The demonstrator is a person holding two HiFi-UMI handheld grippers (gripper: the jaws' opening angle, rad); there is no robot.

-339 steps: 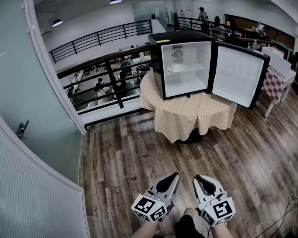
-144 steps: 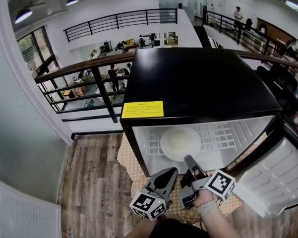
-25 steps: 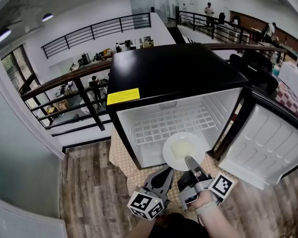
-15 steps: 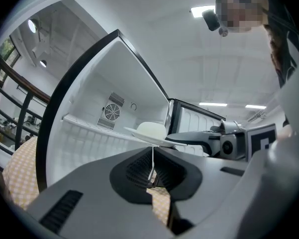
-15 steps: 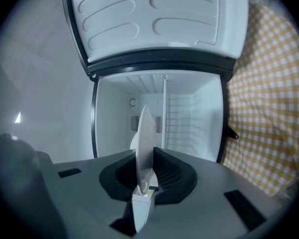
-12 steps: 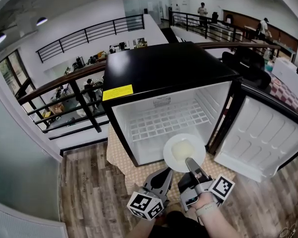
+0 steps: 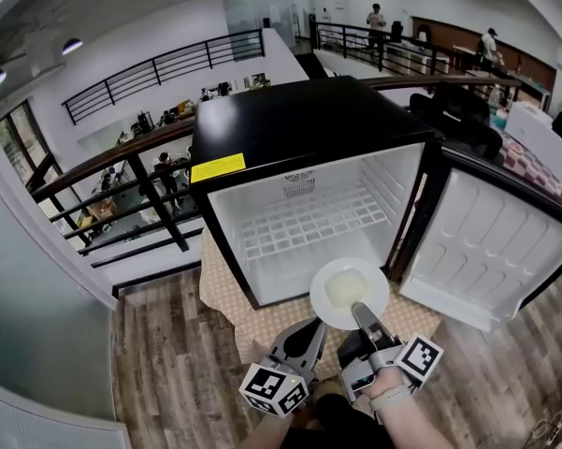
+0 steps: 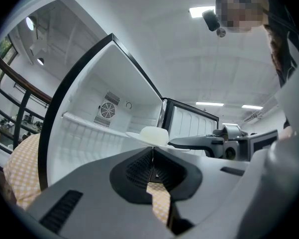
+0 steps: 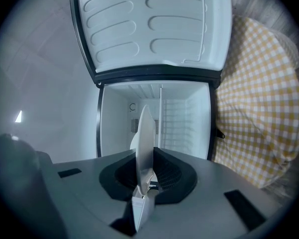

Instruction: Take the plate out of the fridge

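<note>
A white plate [image 7: 350, 292] with a pale lump of food on it hangs outside the black mini fridge [image 7: 299, 129], in front of its open cavity. My right gripper [image 7: 363, 317] is shut on the plate's near rim; in the right gripper view the plate [image 9: 144, 138] stands edge-on between the jaws. The plate [image 8: 150, 133] also shows in the left gripper view, beside the right gripper's arm. My left gripper [image 7: 312, 333] is shut on nothing, low and left of the plate. The fridge's wire shelf [image 7: 304, 223] is bare.
The fridge door [image 7: 491, 241] stands swung open to the right. The fridge sits on a round table with a yellow checked cloth [image 7: 226, 297]. A dark railing [image 7: 122, 171] runs behind, over a lower floor. Wood flooring [image 7: 168, 363] lies around.
The plate, held by my right gripper, has come a little further out and down from the fridge opening. The view has drawn back slightly. The left gripper keeps its place.
</note>
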